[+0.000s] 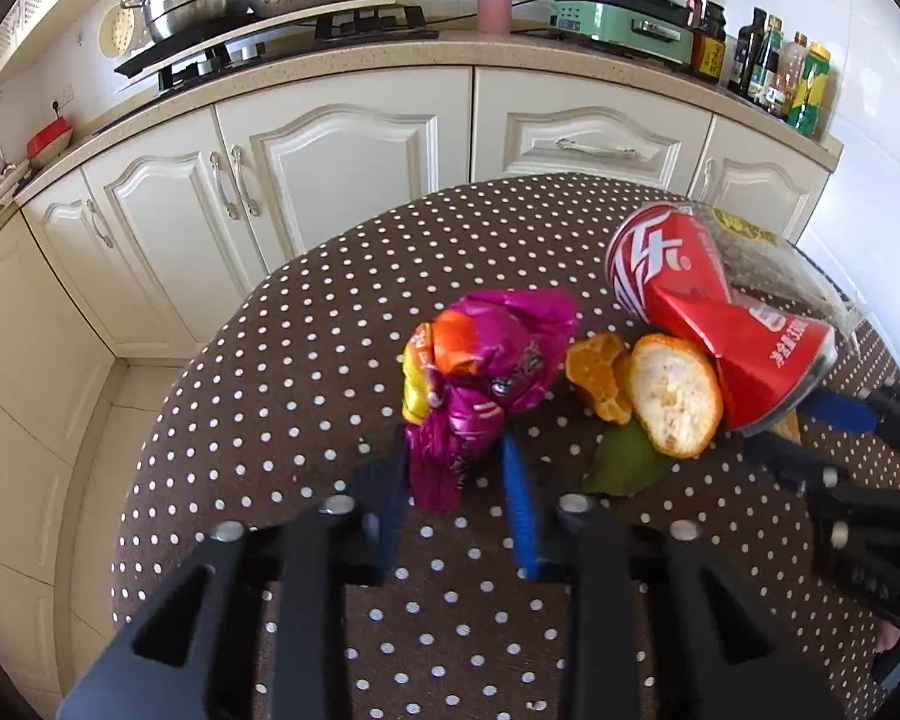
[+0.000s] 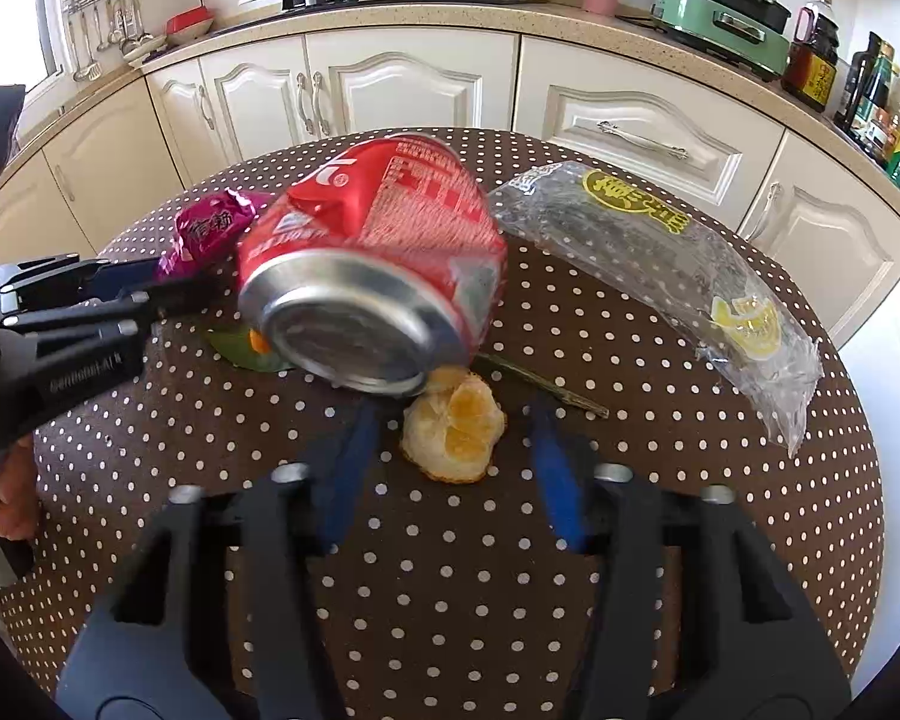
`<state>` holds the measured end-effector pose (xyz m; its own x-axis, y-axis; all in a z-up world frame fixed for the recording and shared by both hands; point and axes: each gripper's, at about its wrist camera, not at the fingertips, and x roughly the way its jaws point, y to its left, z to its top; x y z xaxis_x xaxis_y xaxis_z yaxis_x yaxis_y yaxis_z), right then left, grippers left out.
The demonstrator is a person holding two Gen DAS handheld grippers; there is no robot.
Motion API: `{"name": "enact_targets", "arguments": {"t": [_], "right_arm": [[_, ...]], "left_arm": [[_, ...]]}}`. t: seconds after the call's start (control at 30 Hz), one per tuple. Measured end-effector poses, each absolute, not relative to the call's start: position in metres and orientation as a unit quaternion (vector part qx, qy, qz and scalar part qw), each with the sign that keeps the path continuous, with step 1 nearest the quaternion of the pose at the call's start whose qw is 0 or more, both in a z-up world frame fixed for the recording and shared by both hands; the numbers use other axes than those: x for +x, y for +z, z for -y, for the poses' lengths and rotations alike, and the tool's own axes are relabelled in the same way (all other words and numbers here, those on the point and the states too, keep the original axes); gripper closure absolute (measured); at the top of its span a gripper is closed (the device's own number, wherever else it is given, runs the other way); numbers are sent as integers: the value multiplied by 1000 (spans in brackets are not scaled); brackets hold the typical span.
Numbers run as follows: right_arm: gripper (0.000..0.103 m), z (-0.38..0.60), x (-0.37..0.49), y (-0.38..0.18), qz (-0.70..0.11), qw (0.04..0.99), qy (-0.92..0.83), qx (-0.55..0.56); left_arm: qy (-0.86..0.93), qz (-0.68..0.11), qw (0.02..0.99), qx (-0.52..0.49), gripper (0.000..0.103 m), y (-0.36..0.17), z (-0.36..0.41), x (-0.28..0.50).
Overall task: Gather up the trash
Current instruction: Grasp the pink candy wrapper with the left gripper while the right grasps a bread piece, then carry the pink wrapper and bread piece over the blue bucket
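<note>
Brown polka-dot cloth covers the counter (image 1: 306, 312); trash sits bunched toward its far edge — crushed red can (image 2: 372, 264) on its side, purple wrapper (image 1: 480, 372), orange peel (image 2: 453, 441), clear plastic bag (image 2: 660, 258) nearer the far right edge. Left tool (image 1: 456, 489) has its blue fingers clamped on the wrapper's lower end; right tool (image 2: 450, 438) w/ fingers apart either side of the peel — not touching it, can's base just beyond.

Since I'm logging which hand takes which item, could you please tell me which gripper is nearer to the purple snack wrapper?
Left. The left gripper has the purple snack wrapper's lower end between its jaws. The right gripper is over by the crushed red can and orange peel.
</note>
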<state>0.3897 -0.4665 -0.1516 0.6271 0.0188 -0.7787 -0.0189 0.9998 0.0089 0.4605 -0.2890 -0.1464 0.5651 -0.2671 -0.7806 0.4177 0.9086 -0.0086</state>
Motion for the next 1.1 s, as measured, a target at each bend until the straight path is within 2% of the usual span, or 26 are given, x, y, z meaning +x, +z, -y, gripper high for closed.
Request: {"name": "enact_targets", "arguments": {"t": [0.57, 0.87, 1.1], "right_arm": [[69, 441, 305, -135, -406, 913, -9, 26], [69, 319, 283, -105, -373, 924, 88, 12], [69, 189, 290, -102, -369, 912, 180, -8]], "left_arm": [[-224, -401, 887, 40, 78, -129, 200, 371], [-194, -391, 900, 1, 78, -120, 97, 324], [-119, -399, 908, -44, 78, -136, -20, 296]]}}
